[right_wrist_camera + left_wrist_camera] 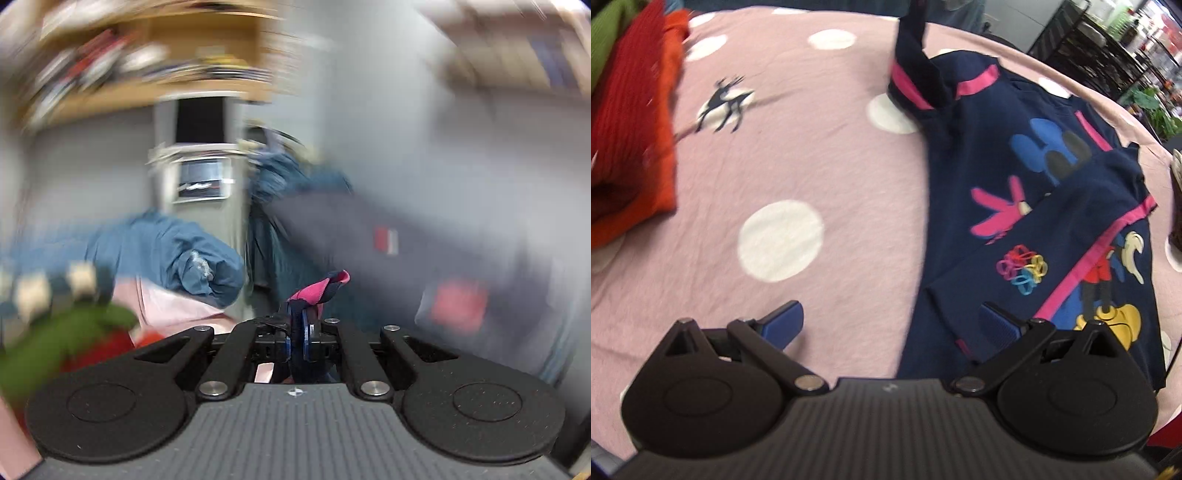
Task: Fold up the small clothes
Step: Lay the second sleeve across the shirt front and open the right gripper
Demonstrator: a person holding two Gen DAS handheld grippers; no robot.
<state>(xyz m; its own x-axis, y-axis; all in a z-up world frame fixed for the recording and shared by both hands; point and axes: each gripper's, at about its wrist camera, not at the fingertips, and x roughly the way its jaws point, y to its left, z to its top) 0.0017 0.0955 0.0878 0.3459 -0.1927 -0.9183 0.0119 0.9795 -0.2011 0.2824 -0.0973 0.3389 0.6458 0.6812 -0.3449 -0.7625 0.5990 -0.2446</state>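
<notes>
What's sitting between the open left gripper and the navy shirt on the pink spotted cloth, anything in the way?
Nothing visible. The left gripper hangs open at the navy shirt's near edge, one finger already over the fabric. Only bare pink spotted cloth lies beside it; the red folded stack sits far off.

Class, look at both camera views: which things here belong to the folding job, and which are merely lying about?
Part of the job:
- navy shirt, its sleeve lifted
- right gripper, shut on the sleeve's pink-trimmed edge
- left gripper, fingers apart above the shirt's hem
- pink spotted cloth underneath

Just lying about:
- pile of red, orange and green clothes
- blurred shelves
</notes>
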